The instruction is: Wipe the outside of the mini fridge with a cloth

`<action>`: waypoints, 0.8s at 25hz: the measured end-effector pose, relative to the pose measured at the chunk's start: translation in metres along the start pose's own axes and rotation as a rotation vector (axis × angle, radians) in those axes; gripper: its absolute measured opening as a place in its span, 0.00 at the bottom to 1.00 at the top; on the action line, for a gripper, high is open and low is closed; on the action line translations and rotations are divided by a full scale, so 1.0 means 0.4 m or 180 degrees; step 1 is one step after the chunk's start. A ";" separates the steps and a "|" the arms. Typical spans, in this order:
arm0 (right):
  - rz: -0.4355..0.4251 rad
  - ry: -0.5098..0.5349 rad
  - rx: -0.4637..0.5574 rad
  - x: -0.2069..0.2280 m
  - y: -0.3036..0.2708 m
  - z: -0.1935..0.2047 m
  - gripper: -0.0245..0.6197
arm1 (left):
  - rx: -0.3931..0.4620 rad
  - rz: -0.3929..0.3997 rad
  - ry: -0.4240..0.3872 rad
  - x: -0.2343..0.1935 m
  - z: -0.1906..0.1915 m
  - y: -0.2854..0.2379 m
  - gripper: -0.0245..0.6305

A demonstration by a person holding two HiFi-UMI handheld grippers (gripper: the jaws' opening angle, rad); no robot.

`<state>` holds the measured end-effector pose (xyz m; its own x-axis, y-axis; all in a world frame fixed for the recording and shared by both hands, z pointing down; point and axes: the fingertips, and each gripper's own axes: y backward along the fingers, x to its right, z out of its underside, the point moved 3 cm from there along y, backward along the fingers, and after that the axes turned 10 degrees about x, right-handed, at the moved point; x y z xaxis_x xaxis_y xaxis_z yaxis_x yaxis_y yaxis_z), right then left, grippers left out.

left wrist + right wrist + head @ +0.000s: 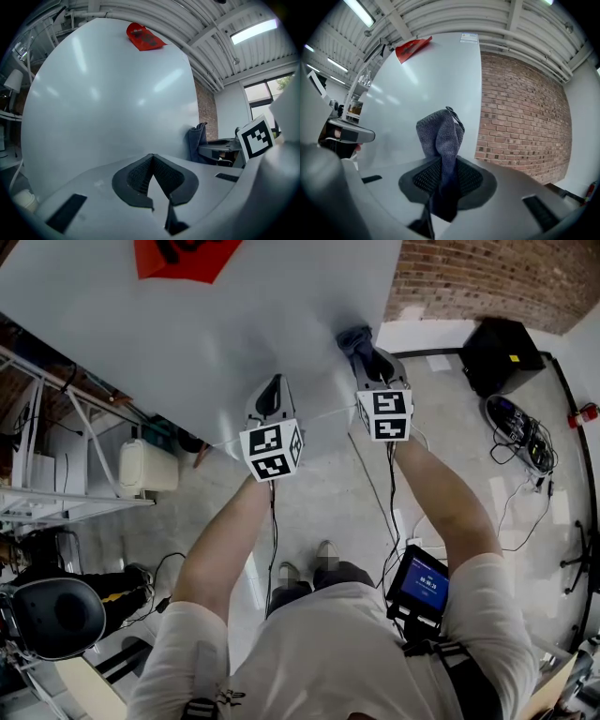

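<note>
Right gripper (443, 180): jaws clamped on the one grey cloth (440, 133), which sticks up bunched past the jaw tips, at the white face of the single mini fridge (187, 334) by its right edge. Left gripper (152, 173): jaws closed together, nothing between them, near that face, left of the cloth. One red sticker (183, 257) sits high on the face.

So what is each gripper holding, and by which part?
The right gripper pinches the grey cloth by one bunched end; the left gripper is shut on nothing.
</note>
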<state>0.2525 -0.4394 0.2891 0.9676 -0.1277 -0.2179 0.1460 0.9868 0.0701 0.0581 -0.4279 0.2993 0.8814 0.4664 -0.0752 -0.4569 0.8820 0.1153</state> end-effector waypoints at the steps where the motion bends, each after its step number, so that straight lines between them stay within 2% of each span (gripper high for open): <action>1: -0.0016 -0.0016 0.0015 -0.001 0.004 0.000 0.17 | 0.0045 -0.0022 -0.0029 -0.003 -0.004 0.005 0.04; 5: -0.0084 -0.0099 0.0099 -0.034 0.026 0.000 0.17 | 0.0183 -0.0054 -0.0124 -0.023 -0.009 0.037 0.04; 12: -0.0323 -0.0198 0.0157 -0.194 0.030 0.032 0.17 | 0.0219 -0.0146 -0.0102 -0.117 0.045 0.111 0.04; 20: -0.0609 -0.0256 0.0159 -0.408 0.044 0.160 0.17 | 0.0292 -0.0263 -0.0099 -0.222 0.169 0.199 0.04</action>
<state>0.1104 -0.4075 0.3883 0.9342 -0.3219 -0.1537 0.3369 0.9378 0.0834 -0.0484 -0.4037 0.3822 0.9195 0.3887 -0.0578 -0.3708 0.9068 0.2003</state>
